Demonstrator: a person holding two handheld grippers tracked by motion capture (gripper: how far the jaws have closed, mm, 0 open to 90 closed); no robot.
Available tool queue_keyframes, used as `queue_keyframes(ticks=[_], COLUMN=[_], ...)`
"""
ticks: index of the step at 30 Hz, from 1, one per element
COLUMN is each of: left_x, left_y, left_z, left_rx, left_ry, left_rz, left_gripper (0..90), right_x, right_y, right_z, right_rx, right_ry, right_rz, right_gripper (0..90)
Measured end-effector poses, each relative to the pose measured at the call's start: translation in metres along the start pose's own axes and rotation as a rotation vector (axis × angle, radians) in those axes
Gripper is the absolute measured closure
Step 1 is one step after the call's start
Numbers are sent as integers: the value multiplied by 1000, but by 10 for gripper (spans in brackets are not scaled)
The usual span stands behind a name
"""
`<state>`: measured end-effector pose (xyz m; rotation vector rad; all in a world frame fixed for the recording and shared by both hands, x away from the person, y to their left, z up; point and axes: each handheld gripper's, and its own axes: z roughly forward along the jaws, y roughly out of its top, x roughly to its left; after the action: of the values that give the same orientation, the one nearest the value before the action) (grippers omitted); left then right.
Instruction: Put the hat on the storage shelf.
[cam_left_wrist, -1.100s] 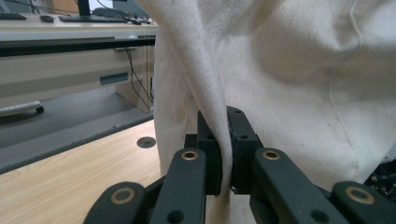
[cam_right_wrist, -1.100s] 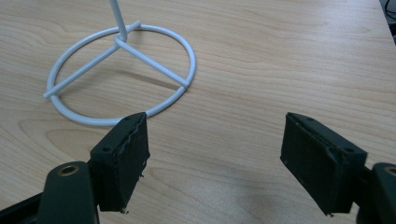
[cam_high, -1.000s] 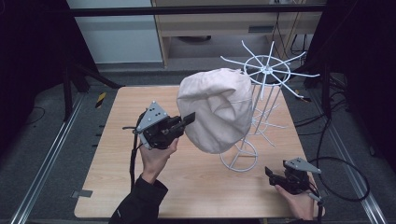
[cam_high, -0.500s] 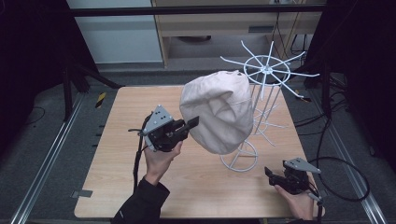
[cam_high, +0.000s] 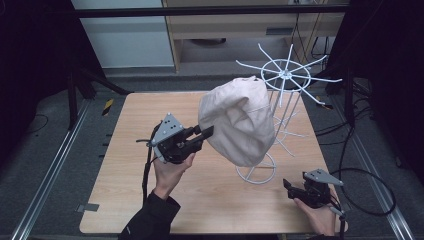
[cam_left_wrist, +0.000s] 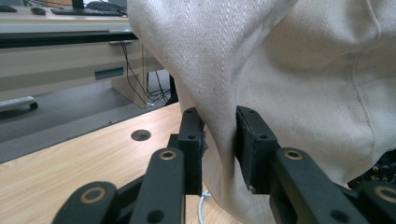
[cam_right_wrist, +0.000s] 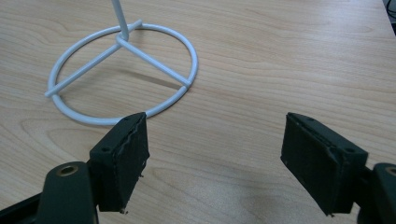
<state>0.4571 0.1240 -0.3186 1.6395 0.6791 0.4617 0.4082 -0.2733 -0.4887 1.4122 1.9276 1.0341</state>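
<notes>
Cloth bag: a cream canvas bag (cam_high: 240, 120) hangs from the white wire rack, in the centre of the high view, its lower end just above the rack's ring base; in the left gripper view its woven cloth (cam_left_wrist: 289, 84) covers the upper right of the frame.

Wire rack: white wire stand (cam_high: 286, 80) with spokes fanning from a hub at upper right of centre in the high view; its round base (cam_high: 257, 172) sits on the table. In the right gripper view the ring base with its crossbars (cam_right_wrist: 123, 70) lies at upper left.

Left hand-held gripper: (cam_high: 202, 135) held up at left of centre in the high view, pointing right at the bag's left edge. In the left gripper view (cam_left_wrist: 219, 140) a fold of the bag runs between the two black jaws; the jaws have just been opening, and they stand slightly apart, a small gap showing beside the cloth, so they no longer pinch it.

Right hand-held gripper: (cam_high: 289, 189) low at lower right of the high view, near the table's front edge, just right of the ring base. In the right gripper view (cam_right_wrist: 215, 158) its jaws are spread wide over bare wood, nothing between them.

Table: light wooden top (cam_high: 125, 165), with a round cable hole (cam_left_wrist: 140, 135) seen in the left gripper view.
</notes>
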Motion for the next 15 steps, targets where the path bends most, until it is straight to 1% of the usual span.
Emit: queue_keyframes(ticks=[3, 5, 6, 8, 15], left_x=[0, -1, -1, 0, 2], left_y=[-1, -2, -2, -3, -6], left_z=[-2, -5, -7, -11, -29], left_rx=[1, 9, 10, 14, 41], left_ry=[3, 8, 10, 12, 37], left_rz=[7, 21, 26, 32, 58], left_gripper=[676, 648, 619, 589, 492], right_x=[0, 0, 0, 0, 0], right_y=[0, 0, 0, 0, 0], right_z=[0, 0, 0, 0, 0], right_rx=[0, 0, 0, -1, -1], right_ry=[0, 0, 0, 0, -2], right_rz=[1, 2, 2, 2, -1], right_gripper=[231, 231, 230, 230, 226])
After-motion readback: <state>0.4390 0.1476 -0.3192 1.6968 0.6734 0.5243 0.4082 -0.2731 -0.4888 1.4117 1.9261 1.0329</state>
